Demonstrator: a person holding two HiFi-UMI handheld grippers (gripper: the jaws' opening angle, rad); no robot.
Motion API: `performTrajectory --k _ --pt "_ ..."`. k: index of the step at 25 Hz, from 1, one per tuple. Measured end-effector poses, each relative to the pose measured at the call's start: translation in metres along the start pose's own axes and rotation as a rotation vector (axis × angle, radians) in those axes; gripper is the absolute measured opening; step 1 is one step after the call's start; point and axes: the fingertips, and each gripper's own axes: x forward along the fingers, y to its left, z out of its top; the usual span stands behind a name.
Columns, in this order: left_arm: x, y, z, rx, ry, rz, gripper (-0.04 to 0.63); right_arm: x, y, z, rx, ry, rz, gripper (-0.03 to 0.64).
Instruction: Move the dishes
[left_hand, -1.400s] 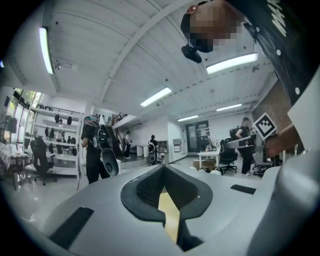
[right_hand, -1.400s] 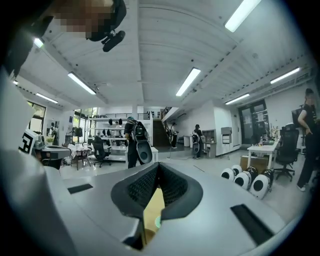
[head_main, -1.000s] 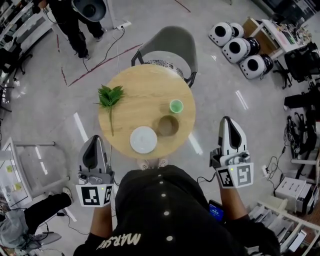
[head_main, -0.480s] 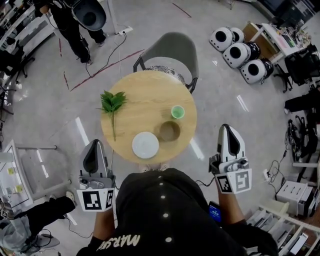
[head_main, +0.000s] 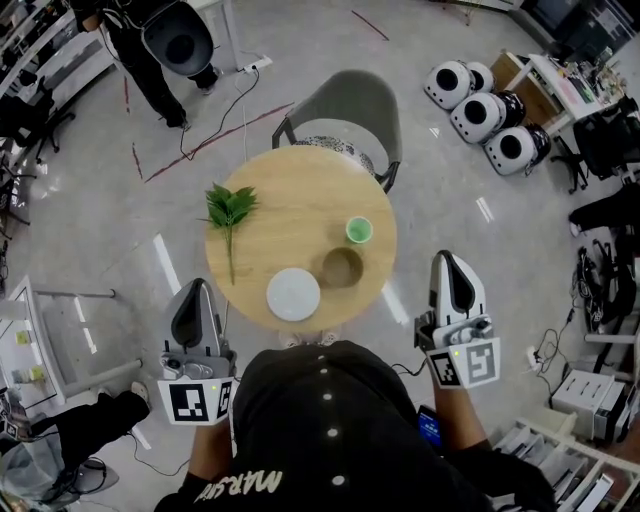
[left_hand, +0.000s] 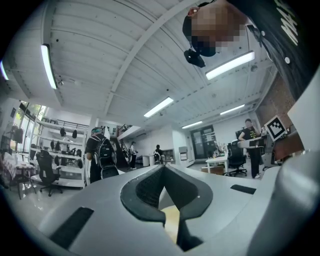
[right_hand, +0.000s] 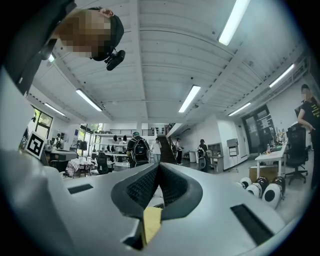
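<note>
On the round wooden table (head_main: 290, 205) sit a white plate (head_main: 293, 294) at the near edge, a brown bowl (head_main: 341, 267) to its right and a small green cup (head_main: 358, 230) beyond the bowl. My left gripper (head_main: 197, 288) hovers off the table's near left edge, shut and empty. Off the near right edge my right gripper (head_main: 446, 260) is held level, also shut with nothing in it. In the left gripper view the left gripper (left_hand: 162, 170) has its pads together, and in the right gripper view the right gripper (right_hand: 158, 167) looks the same. Neither touches a dish.
A green leafy sprig (head_main: 230, 210) lies on the table's left side. A grey chair (head_main: 345, 105) stands behind the table. White round robot units (head_main: 480, 110) sit on the floor at the back right. A person (head_main: 150, 45) stands at the back left. Shelves and cables line the right side.
The view has shifted, so the table and dishes sit a little lower and further right in the picture. Both grippers stay shut and beside the body.
</note>
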Motion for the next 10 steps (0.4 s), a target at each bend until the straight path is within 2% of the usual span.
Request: performTrajectory --k 10 --pt "-0.0008 0.0005 -0.0019 0.006 0.011 0.006 0.018 0.0088 0.0054 -0.0021 -0.01 0.013 0.009 -0.006"
